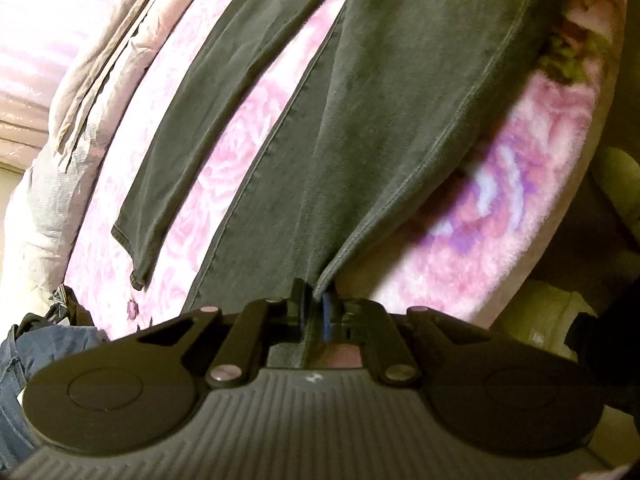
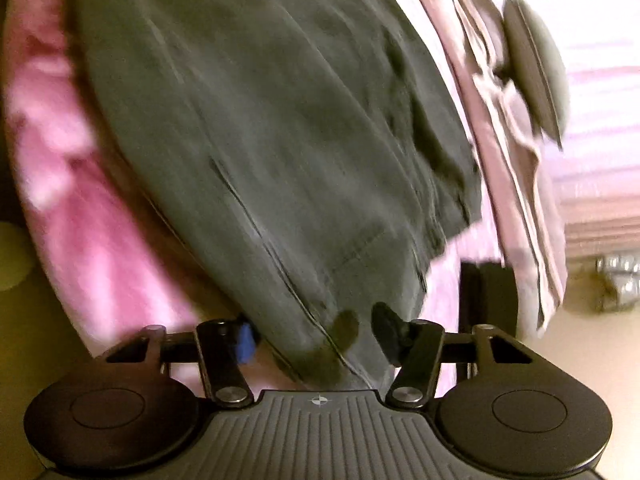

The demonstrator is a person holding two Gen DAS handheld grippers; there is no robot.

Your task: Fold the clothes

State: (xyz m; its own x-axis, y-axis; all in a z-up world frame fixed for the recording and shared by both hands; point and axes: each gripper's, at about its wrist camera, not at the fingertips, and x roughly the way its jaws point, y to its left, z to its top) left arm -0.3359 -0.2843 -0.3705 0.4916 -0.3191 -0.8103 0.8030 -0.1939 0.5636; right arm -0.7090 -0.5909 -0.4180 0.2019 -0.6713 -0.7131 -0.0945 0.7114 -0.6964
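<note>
No writing can be read anywhere. The left claw (image 1: 316,304) is pinched tight on a seam of the dark trousers (image 1: 360,120). The right claw (image 2: 316,334) stands half spread around their blurred edge, pads apart from the cloth.

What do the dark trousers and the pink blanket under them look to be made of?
Trousers: likely matte cotton twill or denim, judging by raised stitched seams and a hemmed cuff. Blanket: probably plush fleece, with fuzzy pile and a printed rose pattern.

We find open pink blanket (image 1: 240,152) between the trouser legs (image 1: 360,120). A crumpled beige quilt (image 1: 80,100) bounds the far side; blue denim (image 1: 24,356) blocks one corner.
</note>
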